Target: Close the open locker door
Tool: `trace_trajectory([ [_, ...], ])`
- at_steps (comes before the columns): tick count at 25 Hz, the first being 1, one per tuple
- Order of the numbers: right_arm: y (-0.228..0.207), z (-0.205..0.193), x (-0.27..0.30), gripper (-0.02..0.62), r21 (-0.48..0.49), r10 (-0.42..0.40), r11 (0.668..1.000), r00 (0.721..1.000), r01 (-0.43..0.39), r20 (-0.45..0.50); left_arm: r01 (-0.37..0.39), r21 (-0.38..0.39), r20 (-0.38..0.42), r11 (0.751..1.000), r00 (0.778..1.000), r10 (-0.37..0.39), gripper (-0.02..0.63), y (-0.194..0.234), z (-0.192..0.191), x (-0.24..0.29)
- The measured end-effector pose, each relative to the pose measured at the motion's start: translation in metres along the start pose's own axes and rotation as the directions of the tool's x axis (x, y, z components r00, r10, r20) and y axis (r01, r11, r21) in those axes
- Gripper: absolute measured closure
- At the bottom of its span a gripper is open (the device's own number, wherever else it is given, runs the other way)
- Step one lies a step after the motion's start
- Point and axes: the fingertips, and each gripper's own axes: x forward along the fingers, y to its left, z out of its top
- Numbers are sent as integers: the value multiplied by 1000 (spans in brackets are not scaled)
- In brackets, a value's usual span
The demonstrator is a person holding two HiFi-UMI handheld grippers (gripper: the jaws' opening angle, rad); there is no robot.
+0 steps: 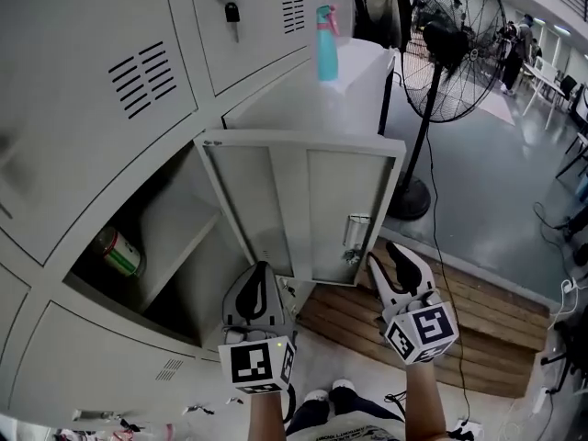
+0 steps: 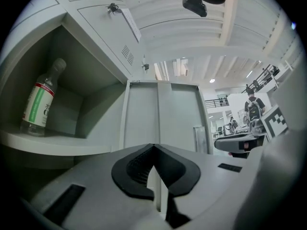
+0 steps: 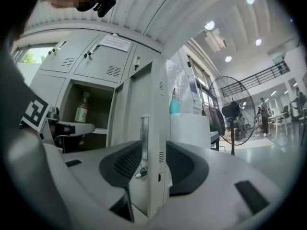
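Observation:
The grey locker door [image 1: 276, 200] stands swung out from its compartment, its inner face toward me. My right gripper [image 1: 382, 252] straddles the door's free edge [image 3: 154, 104] low down, beside the metal latch [image 3: 143, 138]; both pads lie against the edge, so it is shut on the door. My left gripper [image 1: 264, 268] hovers in front of the door's inner face [image 2: 158, 114], shut with nothing between its jaws, apart from the door. A bottle with a green label [image 2: 41, 99] stands on the shelf inside the open compartment [image 1: 147, 246].
A teal spray bottle [image 1: 327, 44] stands on a white cabinet [image 1: 358, 72] behind the door. A black pedestal fan [image 1: 450, 53] is to the right, a wooden pallet [image 1: 441, 329] on the floor below it. A key [image 1: 231, 9] hangs in an upper locker.

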Motion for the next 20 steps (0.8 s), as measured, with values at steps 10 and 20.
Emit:
trace_trajectory([
  [10,4,-4,24,436,0,155,988,988,-155,-6,-114,11,-17,993,993,114,606,6,-6,-4],
  [20,6,-11,29,485,21,248,968,969,-248,-8,-194,28,-24,981,980,195,606,3,-6,-18],
])
